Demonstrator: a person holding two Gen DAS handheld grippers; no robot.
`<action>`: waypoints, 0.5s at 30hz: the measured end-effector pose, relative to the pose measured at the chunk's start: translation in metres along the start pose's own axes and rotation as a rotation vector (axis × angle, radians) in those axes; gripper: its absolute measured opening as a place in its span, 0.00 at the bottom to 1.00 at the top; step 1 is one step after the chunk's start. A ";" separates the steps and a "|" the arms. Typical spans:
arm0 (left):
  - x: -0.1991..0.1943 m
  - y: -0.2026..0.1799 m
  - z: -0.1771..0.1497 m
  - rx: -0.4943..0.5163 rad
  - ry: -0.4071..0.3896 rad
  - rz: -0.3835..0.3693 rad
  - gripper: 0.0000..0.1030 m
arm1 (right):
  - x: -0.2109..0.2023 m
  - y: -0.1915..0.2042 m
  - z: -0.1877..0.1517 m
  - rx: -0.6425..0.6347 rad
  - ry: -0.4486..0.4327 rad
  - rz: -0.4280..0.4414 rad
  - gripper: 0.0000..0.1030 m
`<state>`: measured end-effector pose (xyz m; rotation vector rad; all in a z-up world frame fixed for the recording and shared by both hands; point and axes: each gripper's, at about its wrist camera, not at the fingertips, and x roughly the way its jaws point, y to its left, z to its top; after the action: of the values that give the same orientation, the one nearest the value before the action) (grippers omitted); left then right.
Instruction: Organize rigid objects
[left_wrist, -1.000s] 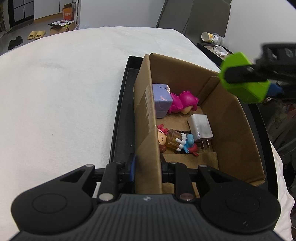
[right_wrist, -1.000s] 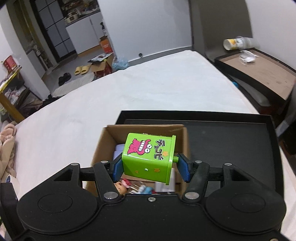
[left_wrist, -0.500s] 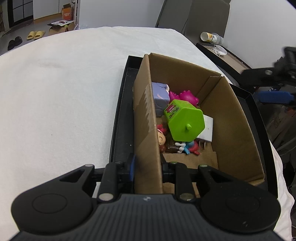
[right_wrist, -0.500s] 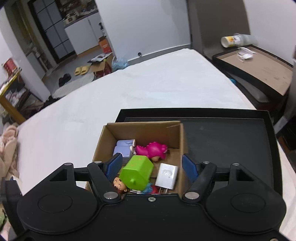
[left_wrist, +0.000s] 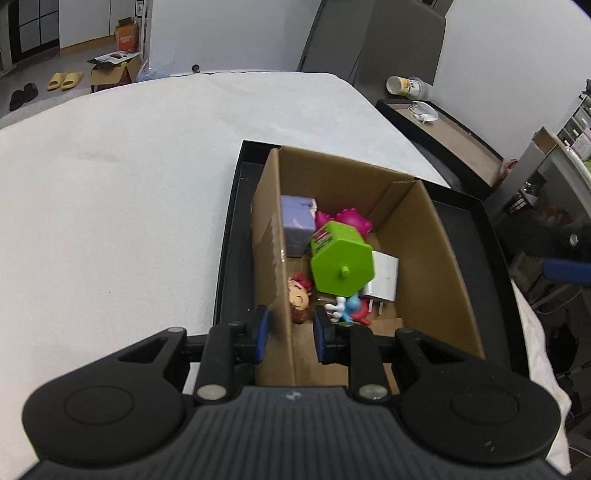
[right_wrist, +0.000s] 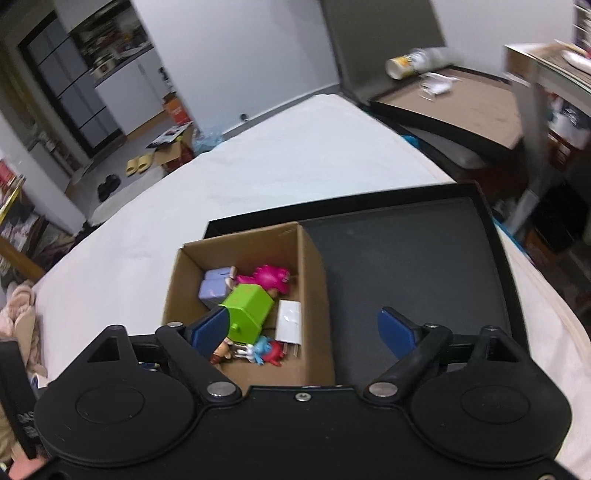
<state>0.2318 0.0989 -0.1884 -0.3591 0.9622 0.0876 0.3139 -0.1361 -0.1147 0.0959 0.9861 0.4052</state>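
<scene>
A cardboard box (left_wrist: 424, 236) (right_wrist: 317, 280) stands in a black tray (left_wrist: 229, 236) (right_wrist: 406, 258). A green toy box (left_wrist: 341, 260) (right_wrist: 248, 312) lies in it on top of small toys: a purple block (left_wrist: 297, 225), a pink figure (left_wrist: 351, 219), a white charger (left_wrist: 382, 277) and small figurines (left_wrist: 299, 295). My left gripper (left_wrist: 289, 334) straddles the box's left wall with a visible gap on each side. My right gripper (right_wrist: 303, 328) is open and empty above the box's near edge; one blue finger also shows at the right of the left wrist view (left_wrist: 565, 271).
The tray sits on a white-covered table (left_wrist: 110, 206). A dark side table (right_wrist: 454, 96) with a tipped cup (right_wrist: 406, 64) stands behind. Shelving (left_wrist: 546, 184) stands to the right. The tray's right half (right_wrist: 424, 266) holds nothing.
My right gripper opened and dropped the green toy box into the cardboard box, then pulled back to the right. My left gripper's jaws have opened slightly off the box wall.
</scene>
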 end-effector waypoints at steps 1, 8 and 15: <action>-0.004 0.000 0.001 -0.001 0.002 0.000 0.22 | -0.004 -0.002 -0.002 0.008 -0.009 -0.015 0.95; -0.040 -0.015 0.005 0.048 -0.006 -0.004 0.25 | -0.033 -0.006 -0.006 0.033 -0.069 -0.036 1.00; -0.082 -0.034 0.004 0.105 -0.062 -0.021 0.62 | -0.059 -0.003 -0.018 0.046 -0.079 -0.039 1.00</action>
<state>0.1956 0.0751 -0.1109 -0.2680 0.8980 0.0282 0.2714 -0.1629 -0.0783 0.1325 0.9184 0.3405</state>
